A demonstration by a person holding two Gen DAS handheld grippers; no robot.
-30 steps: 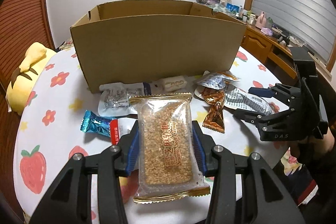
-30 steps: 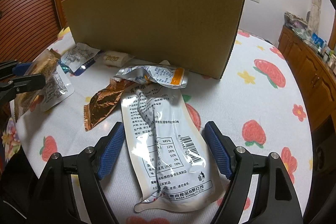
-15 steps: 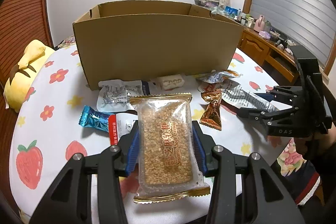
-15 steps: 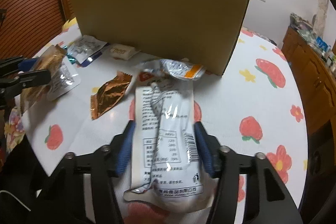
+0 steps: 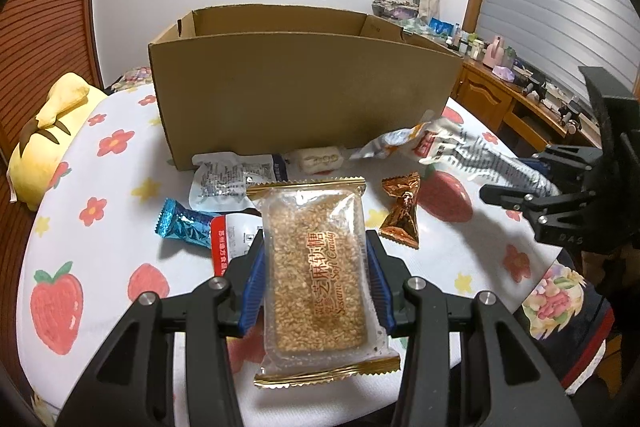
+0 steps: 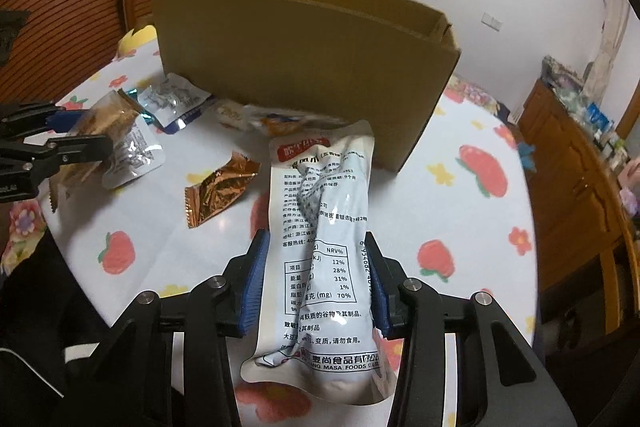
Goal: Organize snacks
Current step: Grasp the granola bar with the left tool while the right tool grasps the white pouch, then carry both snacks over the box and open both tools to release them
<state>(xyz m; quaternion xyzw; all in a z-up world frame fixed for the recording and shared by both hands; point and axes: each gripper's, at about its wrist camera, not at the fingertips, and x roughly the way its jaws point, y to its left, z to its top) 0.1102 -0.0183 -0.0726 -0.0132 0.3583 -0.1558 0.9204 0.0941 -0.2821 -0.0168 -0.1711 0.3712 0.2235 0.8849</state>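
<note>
Your round table (image 5: 100, 251) wears a strawberry-and-flower cloth. On it: open cardboard box (image 5: 304, 99), blue candy (image 5: 182, 225), bronze candy (image 5: 402, 213), clear pouch (image 5: 232, 179), small white sweet (image 5: 320, 159) (against the box).

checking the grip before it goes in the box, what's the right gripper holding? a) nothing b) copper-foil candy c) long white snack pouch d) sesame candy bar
c: the right gripper has its blue pads pressed on the long white snack pouch, creasing it.

The left gripper (image 5: 314, 283) clamps a sesame candy bar (image 5: 316, 283) above the table (image 5: 96, 251). Beyond it stands an open cardboard box (image 5: 304, 95) (loose snacks at its foot), and at right the right gripper (image 5: 532, 183) pinches a white pouch (image 5: 472, 155).
</note>
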